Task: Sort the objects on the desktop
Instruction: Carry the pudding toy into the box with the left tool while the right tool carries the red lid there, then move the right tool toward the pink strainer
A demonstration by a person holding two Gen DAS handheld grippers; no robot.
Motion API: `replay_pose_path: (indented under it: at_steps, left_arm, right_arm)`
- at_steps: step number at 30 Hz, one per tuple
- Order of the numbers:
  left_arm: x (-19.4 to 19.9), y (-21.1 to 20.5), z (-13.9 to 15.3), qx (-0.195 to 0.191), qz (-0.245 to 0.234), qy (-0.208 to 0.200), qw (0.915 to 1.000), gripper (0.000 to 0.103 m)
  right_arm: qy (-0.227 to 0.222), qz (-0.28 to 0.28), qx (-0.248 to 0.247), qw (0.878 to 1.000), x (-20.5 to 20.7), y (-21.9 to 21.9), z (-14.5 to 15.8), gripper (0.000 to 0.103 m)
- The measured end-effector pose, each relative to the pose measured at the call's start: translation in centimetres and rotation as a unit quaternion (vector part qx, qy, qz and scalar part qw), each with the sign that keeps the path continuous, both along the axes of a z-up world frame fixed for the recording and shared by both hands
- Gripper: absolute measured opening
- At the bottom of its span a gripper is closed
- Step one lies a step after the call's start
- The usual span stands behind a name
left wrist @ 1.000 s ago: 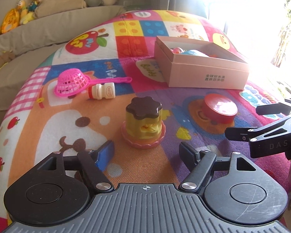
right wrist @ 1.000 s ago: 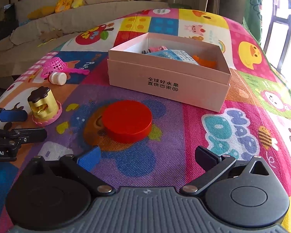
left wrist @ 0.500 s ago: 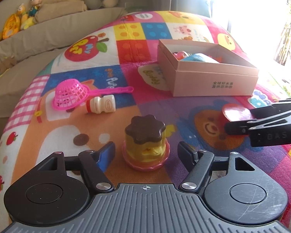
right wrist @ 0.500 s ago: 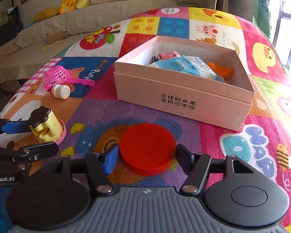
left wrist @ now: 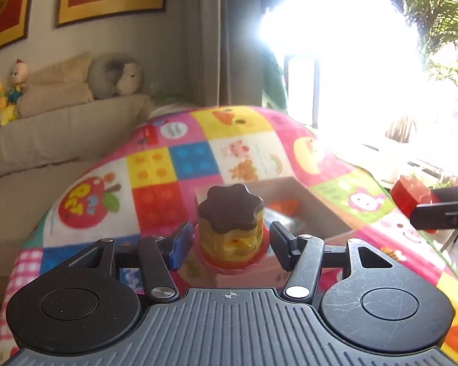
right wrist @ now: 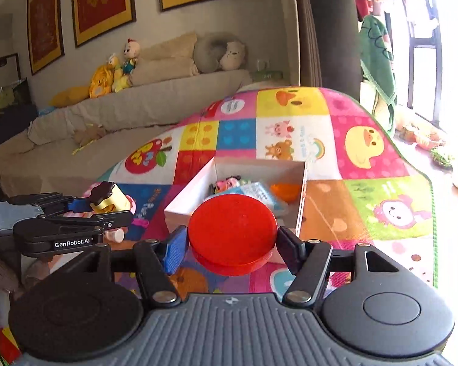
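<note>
Left gripper [left wrist: 226, 241] closing, pinching pudding toy [left wrist: 230, 225], apparently lifted. Right gripper [right wrist: 231, 245] clamped on red disc [right wrist: 232, 233]. Open box [right wrist: 259, 169] just ahead of both.

- Box [left wrist: 317, 210] front wall mostly hidden behind held toy [left wrist: 230, 222].
- Box contents in right wrist view partly covered by red disc [right wrist: 232, 231].
- Window [left wrist: 351, 61] washed out by glare.
- Small bottle [right wrist: 114, 235] barely visible under the left gripper [right wrist: 107, 206].
</note>
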State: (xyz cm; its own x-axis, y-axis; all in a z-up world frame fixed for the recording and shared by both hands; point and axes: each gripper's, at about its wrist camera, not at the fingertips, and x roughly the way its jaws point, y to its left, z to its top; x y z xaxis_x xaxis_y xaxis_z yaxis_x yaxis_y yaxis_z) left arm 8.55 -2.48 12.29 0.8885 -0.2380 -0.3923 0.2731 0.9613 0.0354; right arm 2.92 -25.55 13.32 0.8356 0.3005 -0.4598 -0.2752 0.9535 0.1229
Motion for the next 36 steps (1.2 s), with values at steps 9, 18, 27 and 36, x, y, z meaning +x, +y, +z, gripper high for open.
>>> replay_pose_path:
  at_steps: [9,18,27,36]
  left_arm:
    - [5.8,-3.5,0.1,-0.026,-0.017,0.018,0.9994,0.081]
    - [-0.6,3.8,-8.0,0.000,0.060,0.109,0.9922,0.093]
    - [-5.1,9.2,-10.6,-0.006,0.134,0.117,0.9840,0.097]
    - [-6.8,12.2,-10.9,-0.029,0.184,0.092,0.9782,0.100]
  right_arm:
    - [0.015,-0.034,-0.004,0.999,0.8,-2.0,-1.6,0.064]
    - [0.050,-0.039,-0.008,0.998,3.5,-2.0,-3.7,0.064]
    - [0.070,-0.001,-0.029,0.997,15.1,4.3,-1.9,0.064]
    - [0.092,-0.039,-0.028,0.995,23.4,8.1,-3.5,0.082]
